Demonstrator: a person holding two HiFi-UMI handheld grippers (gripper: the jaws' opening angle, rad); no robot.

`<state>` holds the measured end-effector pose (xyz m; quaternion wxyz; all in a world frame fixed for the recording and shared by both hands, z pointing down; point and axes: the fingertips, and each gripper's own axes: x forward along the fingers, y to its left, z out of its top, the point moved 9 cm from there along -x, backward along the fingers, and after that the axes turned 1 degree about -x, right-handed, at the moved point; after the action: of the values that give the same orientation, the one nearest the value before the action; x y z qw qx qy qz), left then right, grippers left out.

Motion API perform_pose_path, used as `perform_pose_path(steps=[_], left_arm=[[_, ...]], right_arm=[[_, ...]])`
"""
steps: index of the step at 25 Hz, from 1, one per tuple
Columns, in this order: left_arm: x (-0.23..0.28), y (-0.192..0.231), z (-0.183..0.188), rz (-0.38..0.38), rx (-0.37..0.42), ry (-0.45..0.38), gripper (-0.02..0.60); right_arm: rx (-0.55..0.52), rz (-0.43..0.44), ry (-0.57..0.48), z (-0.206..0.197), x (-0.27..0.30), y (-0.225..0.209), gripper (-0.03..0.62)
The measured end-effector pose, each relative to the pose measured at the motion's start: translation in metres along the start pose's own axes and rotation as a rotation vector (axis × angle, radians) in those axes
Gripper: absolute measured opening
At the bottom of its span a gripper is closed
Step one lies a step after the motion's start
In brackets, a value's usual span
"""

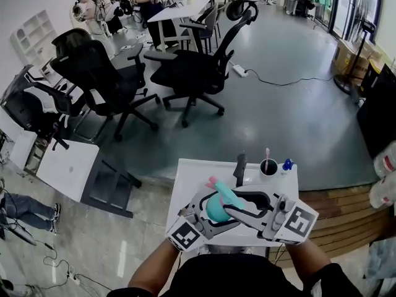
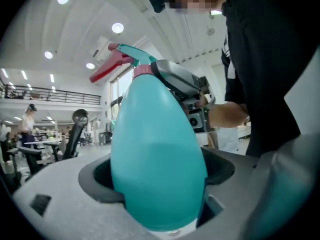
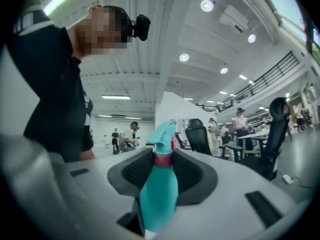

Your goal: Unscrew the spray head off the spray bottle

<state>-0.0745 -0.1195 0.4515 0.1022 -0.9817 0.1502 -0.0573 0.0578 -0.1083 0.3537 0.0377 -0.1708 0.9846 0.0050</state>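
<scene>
A teal spray bottle (image 1: 216, 212) is held in the air over the white table (image 1: 189, 181), between both grippers. My left gripper (image 1: 209, 214) is shut on the bottle's wide body (image 2: 157, 154), which fills the gap between its jaws. My right gripper (image 1: 232, 206) reaches in from the right. In the right gripper view its dark pads (image 3: 192, 169) press on either side of the red collar (image 3: 163, 159), just under the teal spray head (image 3: 164, 134). The left gripper view shows the spray head (image 2: 137, 59) with its red trigger (image 2: 107, 69) pointing left, and the right gripper (image 2: 182, 84) clamped below it.
At the table's far edge stand a cup (image 1: 268, 166) with a pink stick in it, a small blue item (image 1: 287, 164) and a black object (image 1: 240, 167). Black office chairs (image 1: 185, 67) stand on the grey floor beyond. A wooden strip (image 1: 337, 209) runs to the right.
</scene>
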Motion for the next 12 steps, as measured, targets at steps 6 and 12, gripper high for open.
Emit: perform_pose_path(steps=[6, 12], left_arm=[[0.002, -0.013, 0.015, -0.201, -0.001, -0.040, 0.453], [0.006, -0.003, 0.002, -0.011, -0.053, 0.017, 0.453]], right_arm=[[-0.031, 0.286, 0.033, 0.003, -0.014, -0.002, 0.132], [-0.059, 0.128, -0.017, -0.001, -0.009, -0.006, 0.227]])
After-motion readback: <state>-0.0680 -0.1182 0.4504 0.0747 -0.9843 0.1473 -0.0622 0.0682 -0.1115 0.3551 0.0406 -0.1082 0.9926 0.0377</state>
